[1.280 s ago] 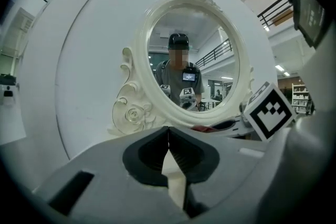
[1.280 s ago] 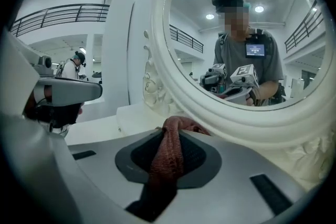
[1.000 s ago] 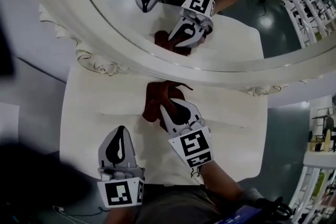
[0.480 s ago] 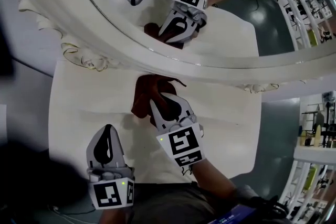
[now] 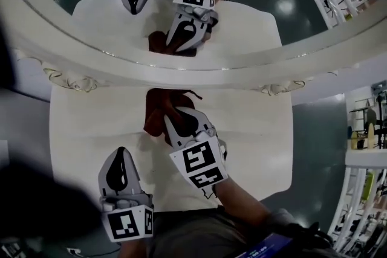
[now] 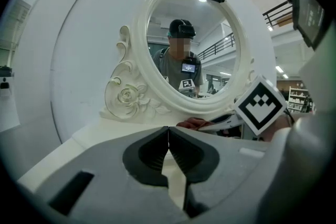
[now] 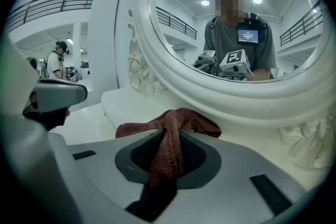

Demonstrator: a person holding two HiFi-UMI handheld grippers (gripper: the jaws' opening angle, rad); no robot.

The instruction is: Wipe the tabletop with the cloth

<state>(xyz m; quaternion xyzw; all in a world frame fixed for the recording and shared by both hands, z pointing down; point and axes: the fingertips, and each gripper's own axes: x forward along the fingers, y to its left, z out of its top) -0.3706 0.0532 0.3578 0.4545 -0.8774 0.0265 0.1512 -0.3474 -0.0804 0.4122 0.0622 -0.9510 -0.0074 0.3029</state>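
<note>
My right tool [image 5: 171, 125] is clamped on the cloth [image 5: 158, 107]. In the right gripper view a twisted strand of the dark red fabric [image 7: 173, 123] runs up between the jaws and is pinched there. The rest lies bunched on the white desk [image 5: 260, 130] just past the tips. From the head view, the bunch sits at the back of the desk, a little left of its middle, right up against the foot of the mirror [image 5: 199, 72]. Whether the cloth actually touches the frame I cannot tell.

My left tool [image 5: 121, 155] has its jaws together with nothing between them. The left gripper view shows the two dark pads meeting in a thin line [image 6: 168, 134], with only pale desk behind. This tool sits over the near left part of the desk, pointing toward the mirror and well apart from the cloth. From there the cloth [image 6: 195, 123] shows as a small red patch to the right, beside the right tool's marker cube [image 6: 260, 105].

The mirror is oval with a thick white frame [image 6: 144, 60] and carved roses and scrolls at its lower left. Its glass reflects both tools and the cloth from the far side. It also reflects the person [image 7: 236, 34] in a grey shirt holding the tools. Dark, glossy floor [image 5: 326, 148] shows to the right of the desk.
</note>
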